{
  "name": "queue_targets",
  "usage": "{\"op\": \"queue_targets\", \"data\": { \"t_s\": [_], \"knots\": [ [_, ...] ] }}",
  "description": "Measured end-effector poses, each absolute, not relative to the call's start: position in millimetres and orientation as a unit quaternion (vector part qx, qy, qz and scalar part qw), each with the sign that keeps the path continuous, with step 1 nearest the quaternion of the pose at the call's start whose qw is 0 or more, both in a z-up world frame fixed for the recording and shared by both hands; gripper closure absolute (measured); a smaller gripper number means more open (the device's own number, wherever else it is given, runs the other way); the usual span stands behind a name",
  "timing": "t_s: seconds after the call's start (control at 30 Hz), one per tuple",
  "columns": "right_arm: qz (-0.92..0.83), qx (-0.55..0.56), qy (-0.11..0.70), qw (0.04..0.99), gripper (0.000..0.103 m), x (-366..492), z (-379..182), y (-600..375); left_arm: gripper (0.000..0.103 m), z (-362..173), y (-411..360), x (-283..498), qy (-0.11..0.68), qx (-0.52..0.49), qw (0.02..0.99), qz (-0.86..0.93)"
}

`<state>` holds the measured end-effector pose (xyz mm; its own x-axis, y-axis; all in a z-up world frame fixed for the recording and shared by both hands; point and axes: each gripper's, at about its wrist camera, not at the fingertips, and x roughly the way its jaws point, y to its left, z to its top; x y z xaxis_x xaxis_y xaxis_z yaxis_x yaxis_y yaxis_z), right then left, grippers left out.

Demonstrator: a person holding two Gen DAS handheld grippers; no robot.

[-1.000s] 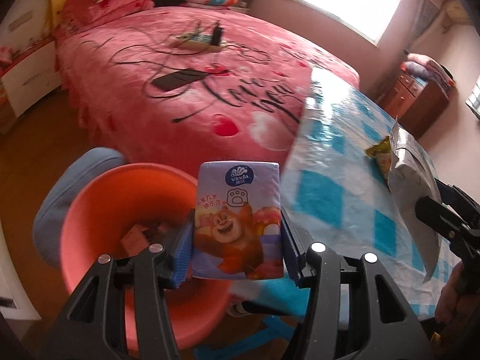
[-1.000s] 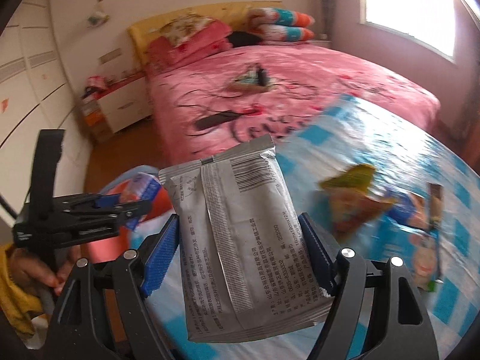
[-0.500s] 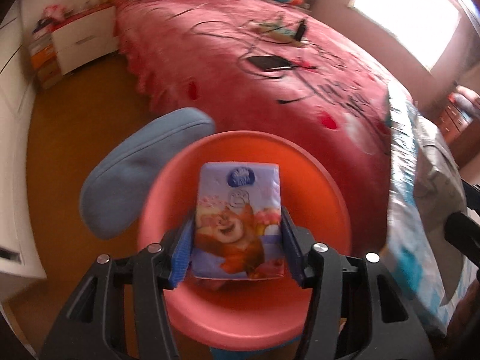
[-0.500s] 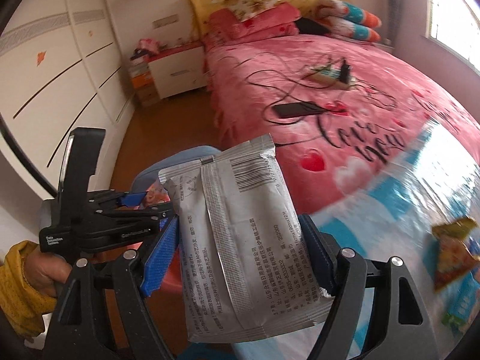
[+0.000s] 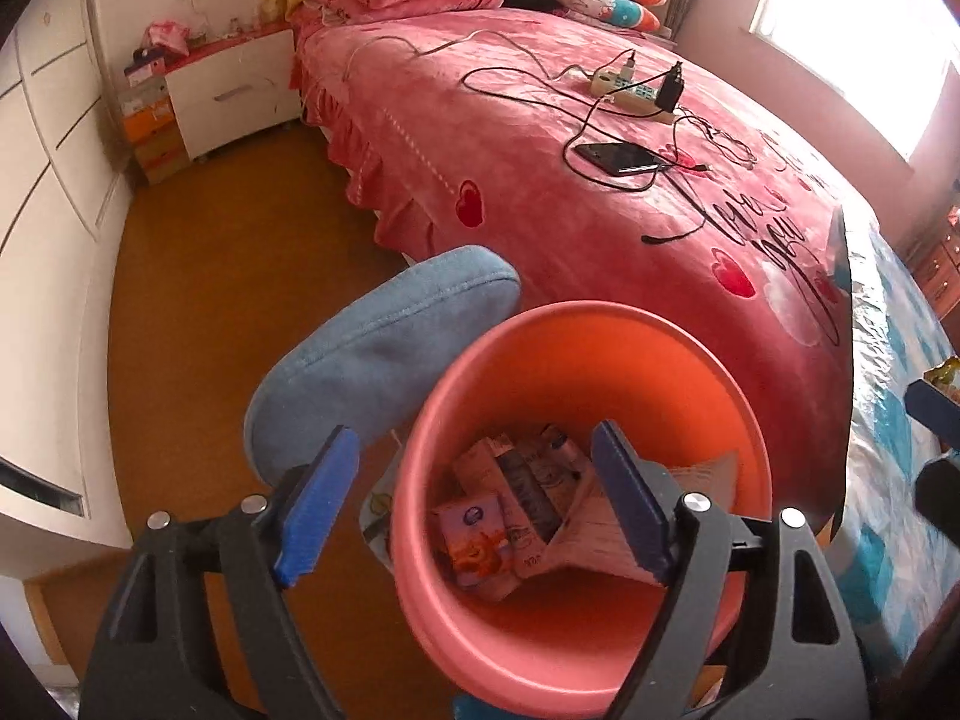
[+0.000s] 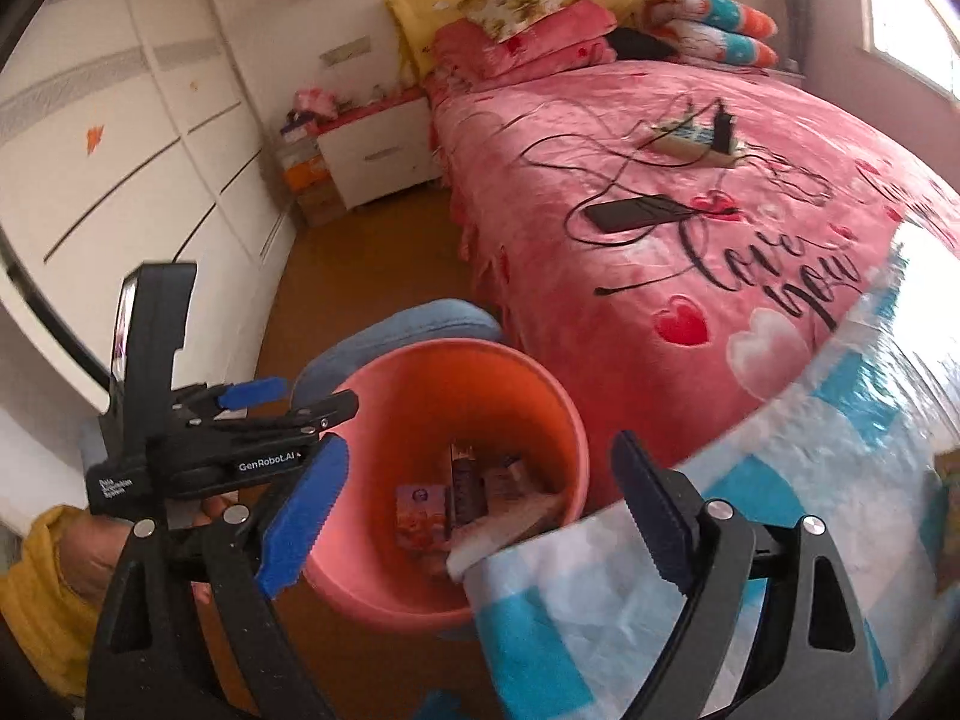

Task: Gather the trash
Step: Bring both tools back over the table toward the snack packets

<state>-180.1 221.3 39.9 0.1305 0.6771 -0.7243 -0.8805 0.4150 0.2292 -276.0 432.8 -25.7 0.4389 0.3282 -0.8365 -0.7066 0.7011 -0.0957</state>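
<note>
An orange-pink trash bin stands on the floor beside the bed; it also shows in the right wrist view. Inside lie the purple tissue pack with the bear print, the grey foil bag and other wrappers. The tissue pack and the foil bag also show in the right wrist view. My left gripper is open and empty above the bin. My right gripper is open and empty, just right of the bin. The left gripper shows there at the bin's left rim.
A blue cushioned chair back stands left of the bin. A table with a blue checked cloth is on the right, with a wrapper on it. The pink bed holds a phone, cables and a power strip.
Both grippers opened. The tissue pack dropped from the left gripper into the bin and the foil bag dropped from the right gripper into it. Both cameras swung toward the bin.
</note>
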Motion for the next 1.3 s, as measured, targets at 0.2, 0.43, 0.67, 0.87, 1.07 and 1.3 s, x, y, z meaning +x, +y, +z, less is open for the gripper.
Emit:
{"op": "queue_targets", "data": {
  "t_s": [0.2,0.43,0.67,0.87,1.07,1.3],
  "knots": [
    [0.501,-0.098,0.393,0.765,0.015,-170,53,184,0.021,-12,411,-261,0.424,-0.189,0.831,0.307],
    [0.476,-0.069,0.388,0.786,0.014,-161,66,143,0.021,2,383,-240,0.423,-0.15,0.846,0.287],
    [0.454,-0.048,0.391,0.799,0.014,-156,69,111,0.021,14,359,-223,0.422,-0.125,0.856,0.27],
    [0.443,-0.036,0.392,0.805,0.01,-152,69,89,0.021,25,341,-211,0.419,-0.104,0.864,0.258],
    [0.434,-0.026,0.384,0.815,0.01,-148,73,71,0.021,35,324,-200,0.416,-0.086,0.87,0.251],
    [0.422,-0.014,0.374,0.826,0.01,-146,78,46,0.017,49,301,-190,0.411,-0.064,0.876,0.243]
  ]
}}
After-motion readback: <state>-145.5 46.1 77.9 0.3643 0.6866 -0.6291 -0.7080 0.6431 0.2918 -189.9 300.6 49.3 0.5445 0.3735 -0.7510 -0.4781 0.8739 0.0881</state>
